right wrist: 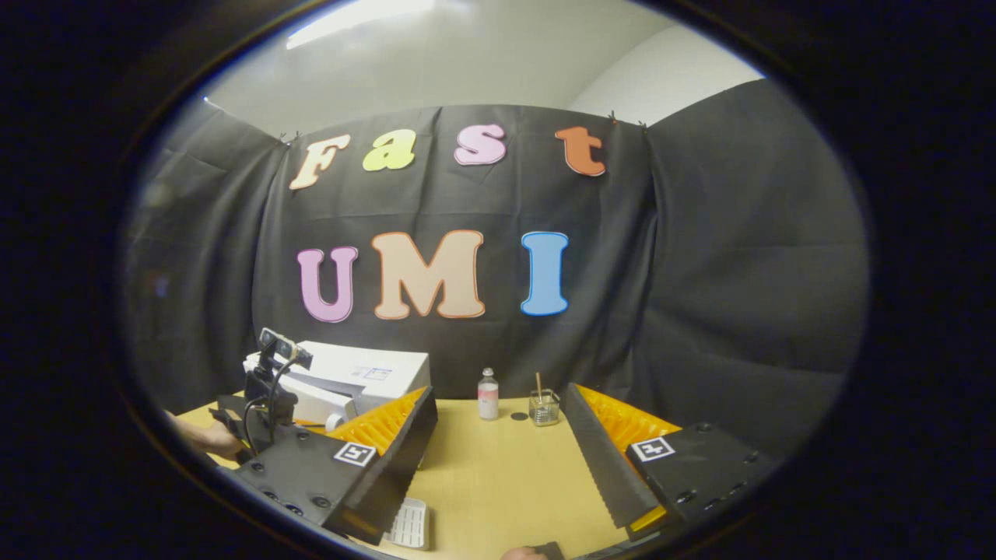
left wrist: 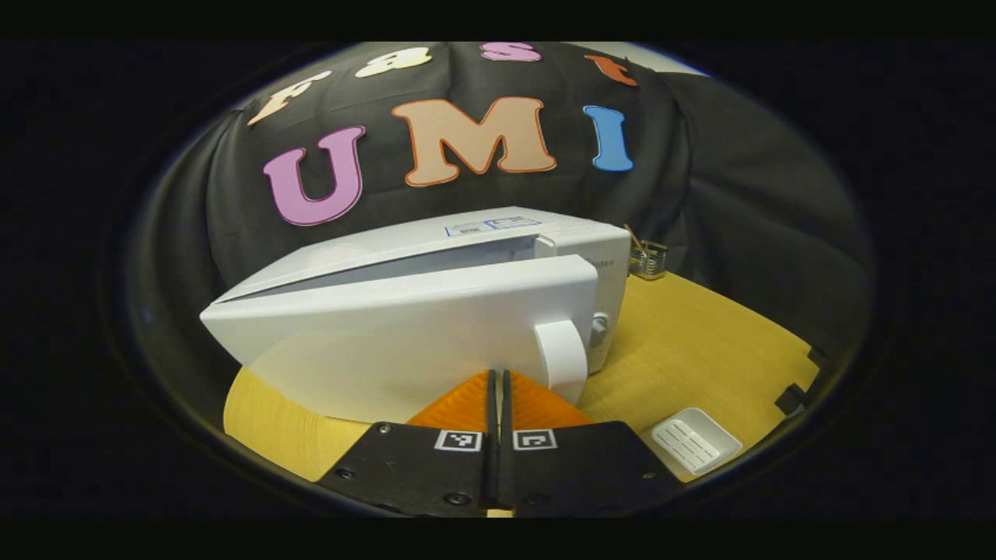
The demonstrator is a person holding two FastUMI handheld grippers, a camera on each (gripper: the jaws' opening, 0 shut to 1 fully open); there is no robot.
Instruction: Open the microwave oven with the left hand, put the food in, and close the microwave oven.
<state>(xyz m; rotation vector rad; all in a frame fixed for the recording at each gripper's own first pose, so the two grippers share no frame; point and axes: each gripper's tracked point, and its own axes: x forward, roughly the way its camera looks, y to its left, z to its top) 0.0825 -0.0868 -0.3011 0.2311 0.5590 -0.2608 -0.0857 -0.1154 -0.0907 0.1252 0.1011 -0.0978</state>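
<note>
White microwave (left wrist: 436, 311) door ajar; left gripper (left wrist: 498, 389) fingers together, right gripper (right wrist: 498, 443) fingers spread.

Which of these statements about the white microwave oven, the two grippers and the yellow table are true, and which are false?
1. The white microwave oven's door stands slightly ajar. True.
2. The left gripper is wide open. False: its orange fingers are closed together, just in front of the door's white handle.
3. The right gripper is open and holds nothing. True.
4. A red bowl stands on the yellow table. False: a small bottle and a glass jar with a stick stand there.
</note>
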